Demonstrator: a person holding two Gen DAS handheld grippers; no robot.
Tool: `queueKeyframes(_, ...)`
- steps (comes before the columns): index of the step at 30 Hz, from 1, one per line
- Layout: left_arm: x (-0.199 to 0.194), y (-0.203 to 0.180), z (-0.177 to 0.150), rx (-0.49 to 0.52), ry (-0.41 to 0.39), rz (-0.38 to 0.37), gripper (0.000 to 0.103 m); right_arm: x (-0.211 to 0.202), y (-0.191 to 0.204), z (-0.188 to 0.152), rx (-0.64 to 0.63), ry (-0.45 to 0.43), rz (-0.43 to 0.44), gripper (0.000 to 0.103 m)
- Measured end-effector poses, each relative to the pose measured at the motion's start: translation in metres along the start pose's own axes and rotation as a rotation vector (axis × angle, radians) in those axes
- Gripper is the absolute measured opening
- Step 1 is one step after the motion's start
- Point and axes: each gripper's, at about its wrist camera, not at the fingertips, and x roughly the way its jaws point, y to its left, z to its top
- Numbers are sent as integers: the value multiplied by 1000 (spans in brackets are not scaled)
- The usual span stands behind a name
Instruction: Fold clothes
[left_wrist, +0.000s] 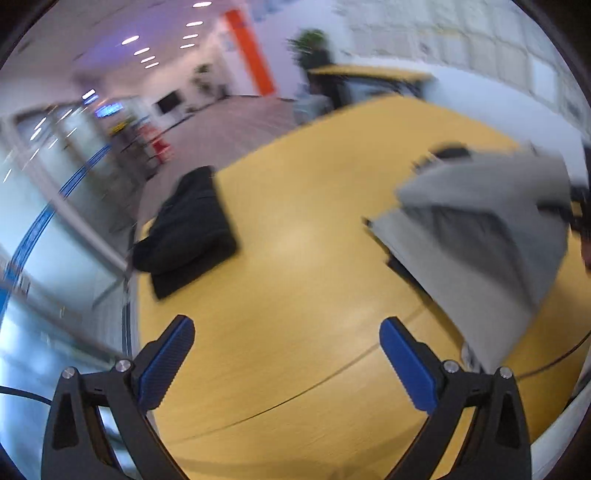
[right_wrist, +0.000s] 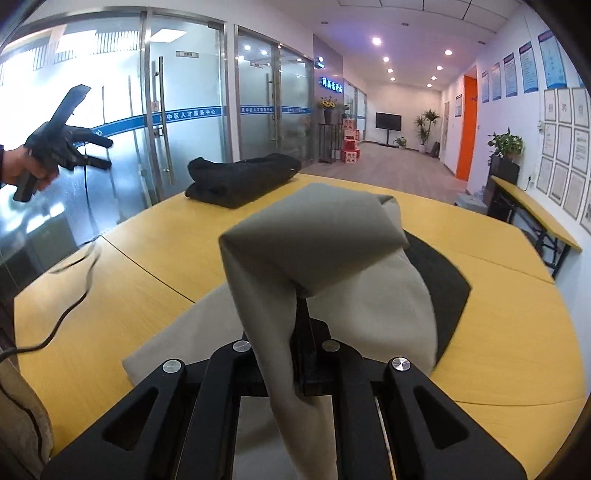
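Grey cloth garment (right_wrist: 317, 236), partly lifted off the yellow wood-grain desk (right_wrist: 110, 295). One fold is pinched up and drapes over the right gripper (right_wrist: 295, 332), whose jaws are clenched on the fabric; the fingertips are hidden under the cloth. The rest of the garment lies flat on the desk's near middle, over a flat black cloth (right_wrist: 443, 273) that shows at its right side. In the left wrist view the same grey garment (left_wrist: 480, 229) hangs blurred toward the desk's right edge.

Left gripper (left_wrist: 286, 354): released, blue-padded fingers (left_wrist: 166, 365) spread wide, nothing between them, held above bare desk. Seen from the right wrist, it is raised off the desk's left edge in a person's hand (right_wrist: 26, 166), a thin black cable (right_wrist: 74, 295) trailing across the desk's left corner.

Folded black garment (right_wrist: 240, 177) sits at the far left edge of the desk, well apart from the grey one.

Desk surface: rounded outline, thin seams between panels. Room: glass doors (right_wrist: 166, 110) with a blue band to the left, a corridor with ceiling spotlights, an orange wall panel (right_wrist: 467, 129), potted plants (right_wrist: 506, 144), framed sheets on the right wall, a narrow side table (right_wrist: 535, 210) beside it.
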Motion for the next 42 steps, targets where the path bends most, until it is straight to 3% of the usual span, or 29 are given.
queueKeyframes(5,102,-147,17,370,-36,-302,101,17,-6,-5,124,19,56,7)
queueKeyframes(8,141,-228,24,547,-49,-399,98,17,-13,-1,179,10,70,7)
queueKeyframes(11,162,-251,31,538,-80,-495,99,15,-24,4,240,-4,89,7)
queueKeyframes(15,180,-252,38,490,-28,-584,103,7,-28,13,269,-36,126,7)
queueKeyframes(18,181,-255,39,477,-20,-600,103,-1,-23,25,275,-74,171,7)
queueKeyframes(21,181,-264,41,399,-11,-600,103,2,-14,18,245,-50,200,7)
queueKeyframes(26,172,-309,51,251,-26,-578,103,2,-27,-1,291,-13,210,7)
queueKeyframes(30,164,-339,56,216,-30,-547,103,-6,-35,-1,245,6,203,8)
queueKeyframes(36,128,-278,16,159,7,-481,102,-3,-46,-10,232,34,207,8)
queueKeyframes(42,91,-209,-21,64,63,-379,102,21,-10,-31,103,55,261,13)
